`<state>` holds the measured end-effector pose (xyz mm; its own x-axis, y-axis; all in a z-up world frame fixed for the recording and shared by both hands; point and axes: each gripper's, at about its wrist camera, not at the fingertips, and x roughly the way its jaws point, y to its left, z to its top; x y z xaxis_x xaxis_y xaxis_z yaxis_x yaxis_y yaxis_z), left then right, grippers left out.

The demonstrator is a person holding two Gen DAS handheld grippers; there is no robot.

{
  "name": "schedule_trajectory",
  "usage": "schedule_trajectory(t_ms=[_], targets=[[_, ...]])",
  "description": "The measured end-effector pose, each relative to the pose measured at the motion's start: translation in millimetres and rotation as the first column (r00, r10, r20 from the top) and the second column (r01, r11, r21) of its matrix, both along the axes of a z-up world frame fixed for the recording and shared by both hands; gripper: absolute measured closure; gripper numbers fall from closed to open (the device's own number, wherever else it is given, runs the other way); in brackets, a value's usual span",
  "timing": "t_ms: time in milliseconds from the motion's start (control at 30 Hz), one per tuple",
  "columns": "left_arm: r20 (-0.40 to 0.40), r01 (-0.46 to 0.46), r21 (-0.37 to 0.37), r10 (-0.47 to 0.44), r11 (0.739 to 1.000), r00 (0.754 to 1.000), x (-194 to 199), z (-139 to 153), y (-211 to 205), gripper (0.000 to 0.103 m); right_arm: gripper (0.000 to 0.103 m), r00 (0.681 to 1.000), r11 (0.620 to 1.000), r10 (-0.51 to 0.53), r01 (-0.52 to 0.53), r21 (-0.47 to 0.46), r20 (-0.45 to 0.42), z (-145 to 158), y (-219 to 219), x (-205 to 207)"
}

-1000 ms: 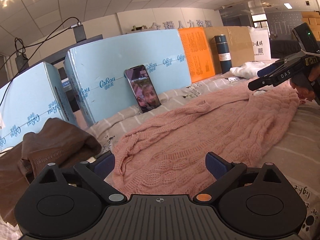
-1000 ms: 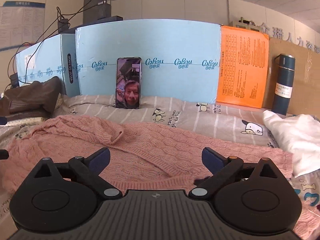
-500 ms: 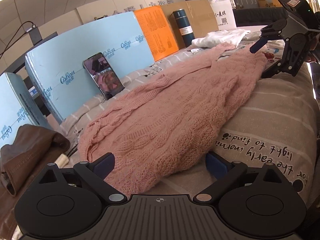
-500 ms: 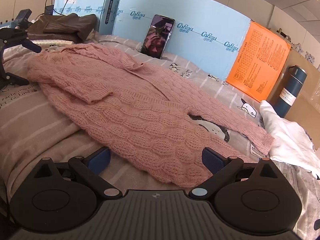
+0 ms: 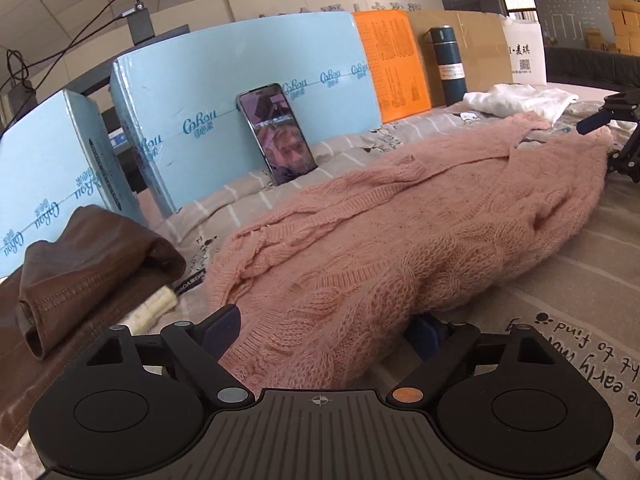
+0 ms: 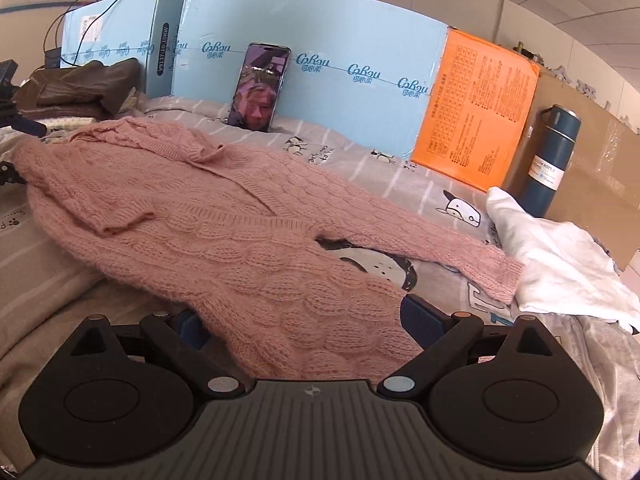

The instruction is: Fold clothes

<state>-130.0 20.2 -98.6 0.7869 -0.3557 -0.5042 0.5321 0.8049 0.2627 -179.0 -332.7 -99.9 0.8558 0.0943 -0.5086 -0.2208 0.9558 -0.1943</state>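
Pink cardigan (image 5: 420, 240): we see it spread along the bed (image 5: 580, 280), a loose cable knit running from one hand-held gripper to the other, one sleeve end reaching toward the white garment (image 6: 560, 256).
Left hand-held gripper (image 5: 326, 328): fingers spread wide, one either side of the near end of the knit; nothing pinched yet.
Right hand-held gripper (image 6: 298, 324): likewise wide, straddling the opposite end, the knit lying between its fingers.
How it should handle: we judge it soft, limp and fairly light, stretchy rather than slippery; it will sag and drag on the sheet if lifted by one point.
Where to take hold: we would pinch the thick ribbed edge directly ahead of each hand-held gripper, gathering a full fold of knit, not a single loop that could snag.
Nearby: brown jacket (image 5: 80, 264) just left of the left hand-held gripper; phone (image 6: 260, 86) propped ahead against the blue boxes (image 6: 340, 68).
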Motion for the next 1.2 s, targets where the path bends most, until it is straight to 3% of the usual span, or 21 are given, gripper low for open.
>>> schedule_trajectory(t_ms=[67, 100, 133, 167, 233, 367, 533, 700, 800, 867, 900, 933, 1033, 1100, 1200], targets=[[-0.017, -0.009, -0.03, 0.008, 0.999, 1.0, 5.6, 1.8, 1.8, 0.045, 0.018, 0.999, 1.0, -0.011, 0.011, 0.0, 0.03, 1.8, -6.7, -2.6], [-0.023, -0.009, -0.045, 0.007, 0.999, 1.0, 7.7, 2.7, 2.6, 0.067, 0.023, 0.999, 1.0, -0.012, 0.011, 0.008, 0.04, 2.3, -10.1, -3.0], [-0.024, -0.007, -0.061, 0.005, 0.998, 1.0, 8.6, 3.8, 2.9, 0.079, 0.038, 0.999, 1.0, -0.013, 0.012, 0.016, 0.05, 2.8, -13.5, -3.4], [-0.017, -0.012, -0.079, 0.011, 0.997, 1.0, 9.5, 5.5, 2.9, 0.082, 0.063, 0.998, 0.999, -0.001, -0.001, 0.039, 0.056, 3.4, -17.1, -2.0], [-0.006, -0.022, -0.114, 0.021, 0.993, 1.0, 13.2, 10.4, 3.2, 0.087, 0.085, 0.997, 0.995, 0.033, -0.04, 0.096, 0.072, 5.8, -22.7, 2.1], [0.027, -0.039, -0.152, 0.043, 0.988, 0.999, 30.3, 24.1, -0.3, 0.089, 0.093, 0.986, 0.974, 0.057, -0.089, 0.206, 0.156, 22.9, -34.2, 20.6], [0.023, -0.077, -0.15, 0.082, 0.986, 0.996, 65.5, 32.7, -4.1, 0.09, 0.094, 0.978, 0.971, 0.068, -0.111, 0.212, 0.198, 38.6, -41.9, 60.1], [-0.053, -0.124, -0.148, 0.117, 0.981, 0.992, 103.5, 28.9, -3.6, 0.089, 0.094, 0.987, 0.972, 0.109, -0.131, 0.194, 0.119, 37.6, -45.5, 114.6], [-0.064, -0.125, -0.136, 0.117, 0.983, 0.991, 115.1, 25.6, -7.6, 0.081, 0.094, 0.99, 0.972, 0.132, -0.14, 0.189, 0.052, 31.0, -46.6, 140.2], [-0.032, -0.116, -0.135, 0.113, 0.984, 0.993, 117.4, 26.9, -14.6, 0.061, 0.093, 0.99, 0.972, 0.139, -0.138, 0.192, 0.012, 24.4, -47.0, 152.5], [-0.013, -0.103, -0.147, 0.102, 0.984, 0.995, 117.9, 28.6, -18.4, 0.044, 0.093, 0.989, 0.97, 0.145, -0.141, 0.197, -0.003, 21.4, -47.4, 156.2], [0.003, -0.084, -0.164, 0.086, 0.983, 0.996, 118.4, 30.5, -22.4, 0.035, 0.089, 0.989, 0.97, 0.144, -0.14, 0.201, -0.009, 18.3, -48.1, 158.2], [0.004, -0.027, -0.213, 0.028, 0.977, 1.0, 128.7, 36.6, -42.4, 0.032, 0.057, 0.989, 0.966, 0.149, -0.14, 0.216, -0.025, 11.9, -50.1, 162.3], [-0.016, -0.032, -0.227, 0.029, 0.973, 0.999, 141.5, 34.7, -58.1, 0.031, 0.053, 0.988, 0.964, 0.154, -0.144, 0.225, -0.029, 10.1, -53.0, 162.2], [-0.057, -0.107, -0.158, 0.099, 0.982, 0.993, 166.6, 21.0, -77.5, 0.031, 0.044, 0.991, 0.966, 0.135, -0.128, 0.225, -0.019, 10.8, -61.1, 153.5]])
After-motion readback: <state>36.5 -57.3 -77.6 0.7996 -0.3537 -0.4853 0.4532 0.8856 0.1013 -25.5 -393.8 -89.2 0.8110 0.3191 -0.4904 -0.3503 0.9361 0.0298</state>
